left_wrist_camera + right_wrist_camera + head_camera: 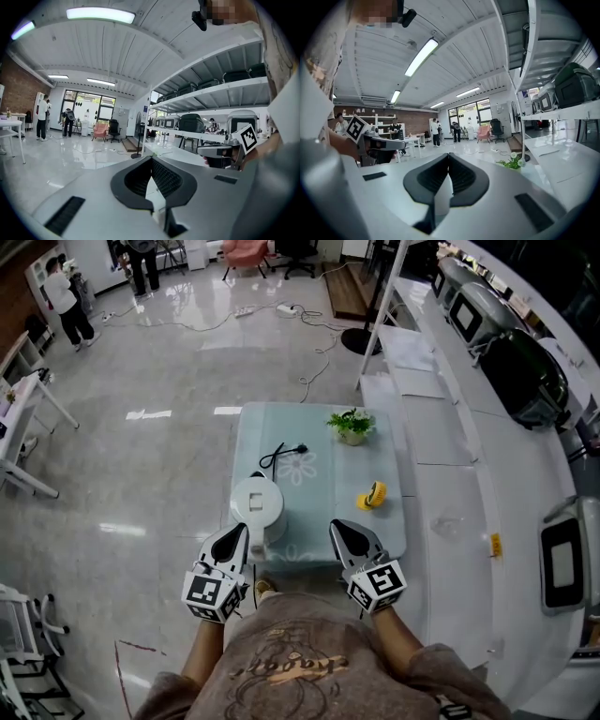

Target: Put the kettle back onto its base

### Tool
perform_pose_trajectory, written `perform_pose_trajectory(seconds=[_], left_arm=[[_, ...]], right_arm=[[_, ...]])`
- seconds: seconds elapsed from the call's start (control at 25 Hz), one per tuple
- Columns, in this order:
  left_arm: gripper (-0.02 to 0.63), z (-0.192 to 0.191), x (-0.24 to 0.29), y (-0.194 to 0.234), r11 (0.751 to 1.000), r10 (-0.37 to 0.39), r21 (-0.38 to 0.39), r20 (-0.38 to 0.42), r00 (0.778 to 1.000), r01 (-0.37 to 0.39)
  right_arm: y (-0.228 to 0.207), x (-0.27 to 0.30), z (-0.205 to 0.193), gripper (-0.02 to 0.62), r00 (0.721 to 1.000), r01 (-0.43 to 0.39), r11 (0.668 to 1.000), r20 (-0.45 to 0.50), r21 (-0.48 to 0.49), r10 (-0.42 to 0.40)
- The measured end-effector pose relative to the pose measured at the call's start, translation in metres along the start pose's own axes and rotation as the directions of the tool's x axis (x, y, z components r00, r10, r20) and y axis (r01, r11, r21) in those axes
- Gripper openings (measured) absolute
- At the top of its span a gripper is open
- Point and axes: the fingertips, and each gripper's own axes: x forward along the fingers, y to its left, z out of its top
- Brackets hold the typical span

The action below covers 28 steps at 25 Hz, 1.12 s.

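The white kettle (pixel 258 505) stands upright at the near left of the pale blue table (pixel 323 486). A black cord with a plug (pixel 284 453) runs out from behind it. I cannot make out the base apart from the kettle. My left gripper (pixel 240 531) hovers just in front of the kettle's near side, jaws shut and empty. My right gripper (pixel 337 525) hangs over the table's near edge, to the right of the kettle, also shut on nothing. Each gripper view shows closed fingertips, on the left gripper (pixel 151 160) and on the right gripper (pixel 448 156), pointing out across the room.
A small potted plant (pixel 352 426) stands at the table's far right, and a yellow roll (pixel 374 495) lies at its right side. White shelving (pixel 487 381) with dark appliances runs along the right. People stand far off at the back left.
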Motion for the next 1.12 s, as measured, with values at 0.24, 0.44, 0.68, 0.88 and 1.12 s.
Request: perform_pose_trajectory(seconds=[0.24,0.44,0.68,0.88,1.12], left_arm=[[0.021,0.000,0.002,0.008,1.000,0.020,-0.001,-0.002,1.000,-0.020],[0.021,0.000,0.006,0.010,1.000,0.016,-0.008,0.001,1.000,-0.016],[0.021,-0.004,0.008,0.014,1.000,0.018,-0.016,-0.007,1.000,-0.018],[0.021,-0.005,0.010,0.013,0.999,0.017,-0.038,-0.017,1.000,-0.017],[0.021,-0.008,0.012,0.015,0.999,0.016,-0.037,-0.013,1.000,-0.017]], right_arm=[[0.001,0.006,0.002,0.000,1.000,0.000,1.000,0.009,0.026,0.000],[-0.001,0.010,0.002,-0.002,1.000,0.001,0.999,0.017,0.035,-0.001],[-0.005,0.013,-0.002,-0.002,1.000,0.006,0.999,0.017,0.048,-0.007],[-0.008,0.014,-0.005,-0.002,1.000,0.010,0.999,0.010,0.053,-0.011],[-0.010,0.014,-0.009,-0.003,1.000,0.018,0.999,-0.002,0.049,-0.017]])
